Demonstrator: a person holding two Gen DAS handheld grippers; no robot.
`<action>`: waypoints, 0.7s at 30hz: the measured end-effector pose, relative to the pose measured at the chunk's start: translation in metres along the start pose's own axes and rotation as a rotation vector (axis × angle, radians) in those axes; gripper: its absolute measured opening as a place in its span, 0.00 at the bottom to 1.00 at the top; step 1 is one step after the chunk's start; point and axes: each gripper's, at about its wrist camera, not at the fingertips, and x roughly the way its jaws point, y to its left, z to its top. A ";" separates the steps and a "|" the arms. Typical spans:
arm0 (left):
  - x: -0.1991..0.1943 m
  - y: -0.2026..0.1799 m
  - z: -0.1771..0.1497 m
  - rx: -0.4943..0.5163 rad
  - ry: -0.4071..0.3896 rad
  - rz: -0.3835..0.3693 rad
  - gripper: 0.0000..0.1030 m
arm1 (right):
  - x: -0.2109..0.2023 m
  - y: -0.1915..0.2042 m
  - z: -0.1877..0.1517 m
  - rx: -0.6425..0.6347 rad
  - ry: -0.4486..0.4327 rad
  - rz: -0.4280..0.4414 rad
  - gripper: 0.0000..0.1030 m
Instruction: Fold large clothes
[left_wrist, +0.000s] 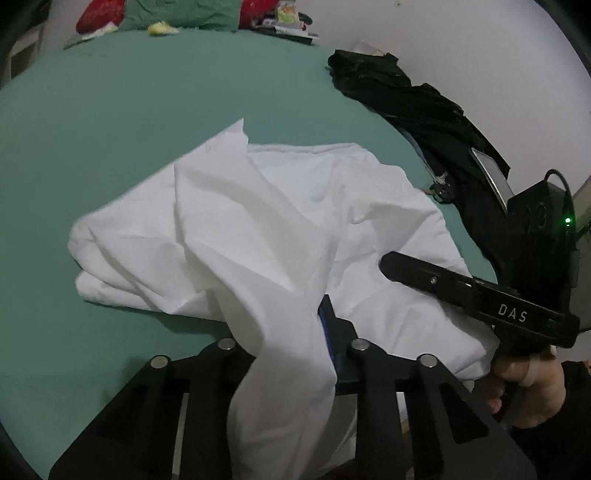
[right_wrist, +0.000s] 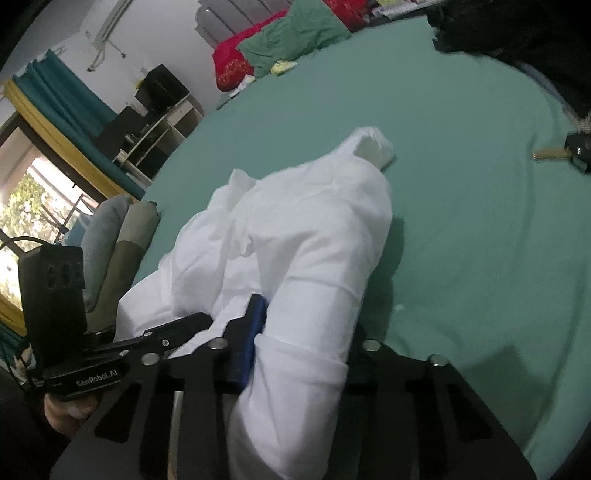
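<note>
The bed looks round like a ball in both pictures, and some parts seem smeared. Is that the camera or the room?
It is the camera. Left wrist view: the fisheye lens bows the green bed and darkens the corners; the white garment is soft-edged. Right wrist view: same bulge, the window is blown out bright, and the dark clothes at top right are smeared.

A white garment (right_wrist: 295, 236) lies bunched on the green bed sheet (right_wrist: 480, 221), its far end rolled into a small tuck toward the middle of the bed. The right gripper (right_wrist: 295, 332) has a fold of this cloth clamped between its jaws, with a blue pad (right_wrist: 255, 332) pressing on its left side. The left gripper (right_wrist: 173, 332) reaches into the cloth near the bed's left edge; what it grips is hidden. A key (right_wrist: 554, 152) lies by the right edge, and red and green pillows (right_wrist: 273, 40) sit at the far end.
</note>
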 end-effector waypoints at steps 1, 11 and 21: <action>-0.002 -0.001 0.000 0.000 -0.004 0.001 0.23 | -0.003 0.005 0.001 -0.019 -0.012 -0.013 0.27; -0.050 -0.013 0.004 0.032 -0.091 -0.010 0.16 | -0.043 0.047 0.003 -0.140 -0.135 -0.061 0.24; -0.109 -0.029 0.012 0.065 -0.198 -0.030 0.16 | -0.090 0.091 0.010 -0.193 -0.251 -0.062 0.24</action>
